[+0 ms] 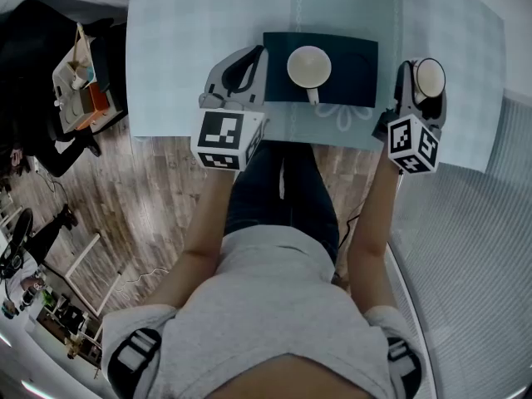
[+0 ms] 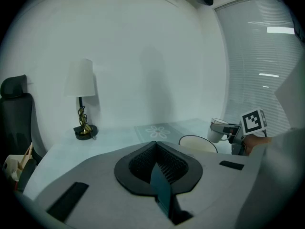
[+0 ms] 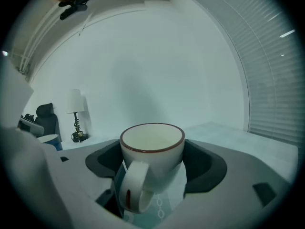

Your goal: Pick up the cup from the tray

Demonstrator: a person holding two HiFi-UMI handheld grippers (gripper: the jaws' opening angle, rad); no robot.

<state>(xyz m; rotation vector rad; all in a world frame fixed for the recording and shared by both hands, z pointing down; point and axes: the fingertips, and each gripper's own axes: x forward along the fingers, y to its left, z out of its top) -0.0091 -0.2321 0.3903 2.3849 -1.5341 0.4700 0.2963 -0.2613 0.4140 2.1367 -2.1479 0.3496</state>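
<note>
View: right gripper view
Tool state: the right gripper point(image 3: 153, 170) is closed on the cup point(image 3: 152, 147). One jaw presses each side of the body. The handle faces the camera and the rim sits level.
Risk: the walls are smooth and rounded. I judge that any slackening or tilt would let the cup slide down through the jaws.

View: left gripper view
Tool state: the left gripper point(image 2: 156, 165) has its jaws together. A dark strip shows in the slit. I cannot tell whether it is pinched there or merely seen through the gap.
Neighbours: a second cup point(image 2: 198, 142) stands just beyond the right jaw. A lamp point(image 2: 80, 97) is at the far left, a chair point(image 2: 14, 113) is left of it, and blinds point(image 2: 267, 66) are on the right.

View: head view
Cup location: held just right of the tray point(image 1: 353, 90), clear of it, over the tablecloth point(image 1: 191, 40).
Second cup: on the tray's middle, handle towards me.
Left gripper: at the tray's left edge, apart from the second cup.
Obstruction: nothing stands near the held cup on its right or far side.
Risk: a swing leftward would strike the second cup or the tray's rim. A drop here would land near the table's near edge.
Risk: a nudge from the left gripper would shift the tray and the second cup.
</note>
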